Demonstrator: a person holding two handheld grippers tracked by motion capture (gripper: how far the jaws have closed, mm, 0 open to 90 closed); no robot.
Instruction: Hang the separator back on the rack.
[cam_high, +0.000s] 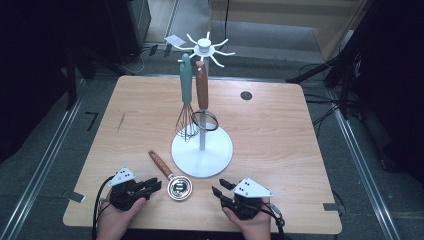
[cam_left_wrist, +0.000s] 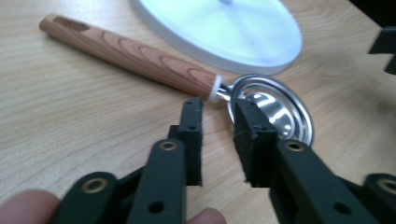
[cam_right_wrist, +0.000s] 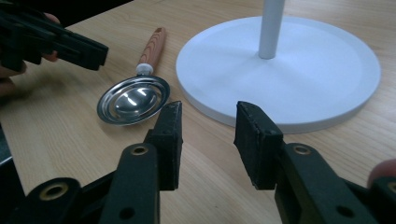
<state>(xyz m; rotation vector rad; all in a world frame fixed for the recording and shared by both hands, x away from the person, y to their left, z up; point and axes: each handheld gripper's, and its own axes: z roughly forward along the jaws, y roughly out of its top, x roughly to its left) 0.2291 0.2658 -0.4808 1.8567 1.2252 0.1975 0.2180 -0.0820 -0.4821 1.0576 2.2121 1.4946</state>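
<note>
A metal ladle (cam_high: 179, 189) with a wood-grain handle (cam_high: 160, 163) lies flat near the table's front edge, just left of the white stand's round base (cam_high: 202, 152). My left gripper (cam_high: 155, 185) sits left of the bowl. In the left gripper view its jaws (cam_left_wrist: 217, 105) stand slightly apart with nothing between them, and the tips are just short of the ladle's neck and bowl (cam_left_wrist: 275, 109). My right gripper (cam_high: 221, 187) rests right of the bowl. It is open and empty (cam_right_wrist: 208, 114), facing the ladle (cam_right_wrist: 133, 100) and the base (cam_right_wrist: 280, 70).
A teal-handled whisk (cam_high: 186, 80) and a wood-handled ring strainer (cam_high: 201, 85) hang from the stand's white hooks (cam_high: 207, 47). A dark round grommet (cam_high: 246, 95) sits in the wooden table (cam_high: 280, 145) at the back right. Floor rails run along both sides.
</note>
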